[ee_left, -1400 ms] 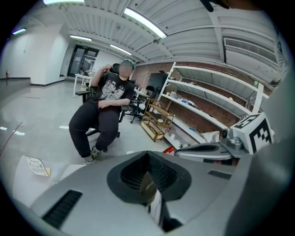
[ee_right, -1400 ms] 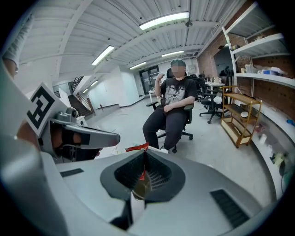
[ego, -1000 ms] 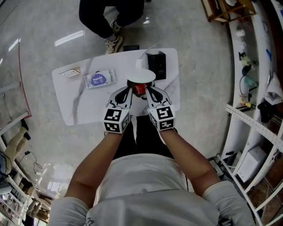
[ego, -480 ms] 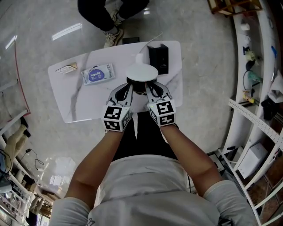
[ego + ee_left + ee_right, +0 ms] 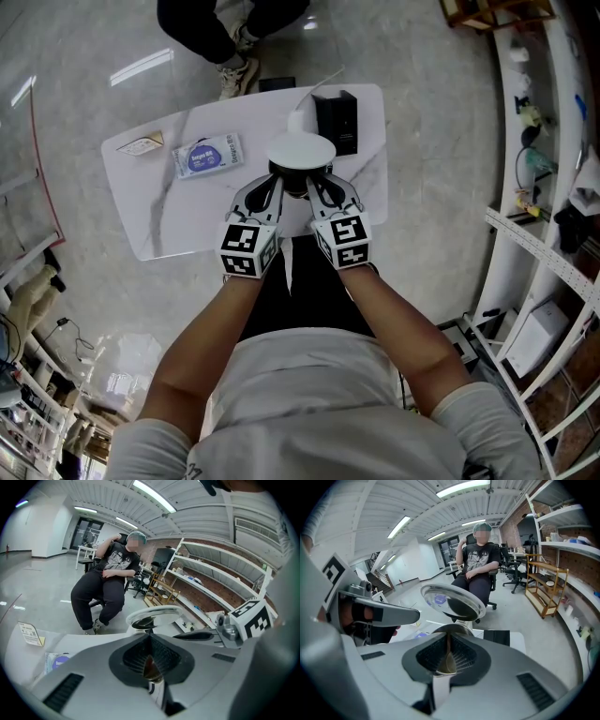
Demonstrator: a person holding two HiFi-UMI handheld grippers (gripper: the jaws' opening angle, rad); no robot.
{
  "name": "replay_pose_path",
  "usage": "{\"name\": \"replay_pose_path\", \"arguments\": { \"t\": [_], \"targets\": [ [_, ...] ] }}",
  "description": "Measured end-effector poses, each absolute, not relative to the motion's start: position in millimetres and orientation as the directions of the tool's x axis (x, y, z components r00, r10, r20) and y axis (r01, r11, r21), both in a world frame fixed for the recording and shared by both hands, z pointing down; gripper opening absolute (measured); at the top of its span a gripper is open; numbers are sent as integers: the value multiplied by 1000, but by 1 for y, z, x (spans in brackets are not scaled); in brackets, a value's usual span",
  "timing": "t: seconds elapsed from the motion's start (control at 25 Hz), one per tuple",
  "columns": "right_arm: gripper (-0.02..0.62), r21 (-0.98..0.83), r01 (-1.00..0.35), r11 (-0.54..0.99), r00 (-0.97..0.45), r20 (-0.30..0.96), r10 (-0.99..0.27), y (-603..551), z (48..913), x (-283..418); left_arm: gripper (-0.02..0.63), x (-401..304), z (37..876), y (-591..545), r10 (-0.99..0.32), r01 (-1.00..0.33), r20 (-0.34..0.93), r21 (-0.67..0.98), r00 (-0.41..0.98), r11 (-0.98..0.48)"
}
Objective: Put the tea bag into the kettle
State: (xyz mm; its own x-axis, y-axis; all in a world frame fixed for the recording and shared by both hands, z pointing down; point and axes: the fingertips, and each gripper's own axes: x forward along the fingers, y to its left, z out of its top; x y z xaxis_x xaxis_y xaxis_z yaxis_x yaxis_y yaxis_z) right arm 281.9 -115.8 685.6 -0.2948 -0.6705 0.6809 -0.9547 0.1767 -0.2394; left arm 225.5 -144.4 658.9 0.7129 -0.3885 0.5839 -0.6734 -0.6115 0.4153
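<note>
left gripper (image 5: 150,663) and right gripper (image 5: 447,660) are both pinched shut on a thin pale strip, judged to be the tea bag (image 5: 441,692), just short of the kettle (image 5: 453,628). lid (image 5: 452,601) stands open. advise: carry it over the kettle mouth, clear of the lid, before releasing.

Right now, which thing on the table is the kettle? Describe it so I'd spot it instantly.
Find the white marbled table; on its right half, just ahead of the left gripper and right gripper, stands the kettle, a black box beyond it. It is the only round thing there, white lid raised; the blue-labelled packet and small card to its left lie flat.
</note>
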Motion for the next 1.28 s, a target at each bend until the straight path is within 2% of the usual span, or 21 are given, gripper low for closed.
{"name": "replay_pose_path", "arguments": {
  "t": [0.72, 1.04, 1.28],
  "targets": [
    [9, -231, -956, 180, -283, 571, -771, -107, 610, 274, 8, 229, 603, -126, -410, -642, 526, 400, 746, -654],
    [9, -273, -947, 170, -285, 472, -834, -123, 548, 276, 8, 237, 547, -139, -426, -594, 453, 339, 783, -730],
    [9, -229, -951, 207, -285, 391, -875, -129, 483, 278, 8, 246, 486, -143, -436, -555, 383, 296, 814, -777]
  ]
}}
